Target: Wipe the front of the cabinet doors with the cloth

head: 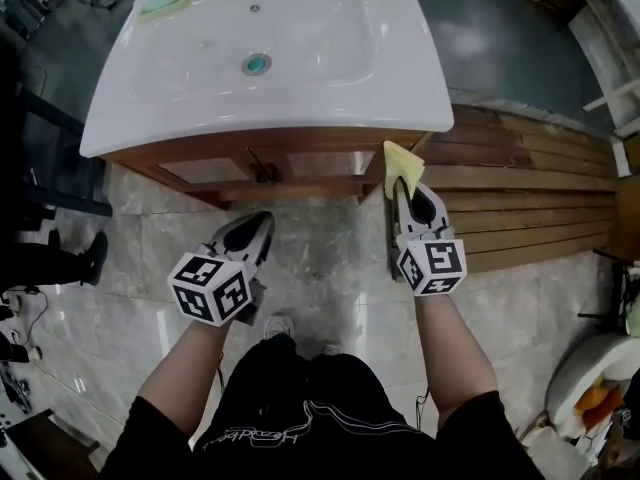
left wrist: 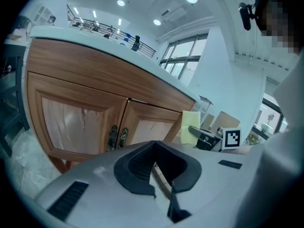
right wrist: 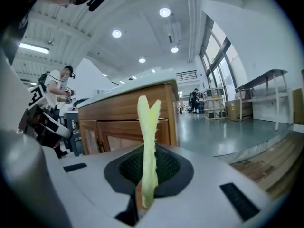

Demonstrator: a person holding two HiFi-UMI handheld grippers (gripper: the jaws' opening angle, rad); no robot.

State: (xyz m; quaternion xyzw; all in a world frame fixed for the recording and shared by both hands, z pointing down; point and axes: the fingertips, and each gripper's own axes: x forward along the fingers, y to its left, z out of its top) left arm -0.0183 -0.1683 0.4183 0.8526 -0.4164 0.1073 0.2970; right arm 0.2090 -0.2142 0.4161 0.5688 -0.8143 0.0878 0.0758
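Note:
A wooden cabinet under a white sink top (head: pixel 300 118) has two panelled doors, the left door (head: pixel 205 171) (left wrist: pixel 76 120) and the right door (head: pixel 325 163) (left wrist: pixel 152 127), with ornate handles (left wrist: pixel 117 137) at the middle. My right gripper (head: pixel 405 186) (right wrist: pixel 149 175) is shut on a yellow cloth (head: pixel 400 163) (right wrist: pixel 148 141) (left wrist: pixel 191 126), held upright just in front of the cabinet's right corner. It does not clearly touch the wood. My left gripper (head: pixel 260 223) (left wrist: pixel 159 170) is shut and holds nothing. It hovers low, in front of the doors' centre.
A green soap dish (head: pixel 165 0) and a drain (head: pixel 256 64) are on the sink top. Wooden decking (head: pixel 530 183) runs to the right of the cabinet. A bystander's shoes (head: pixel 75 258) are at the left. A white fixture (head: pixel 595 378) stands at the lower right on the marble floor (head: pixel 330 268).

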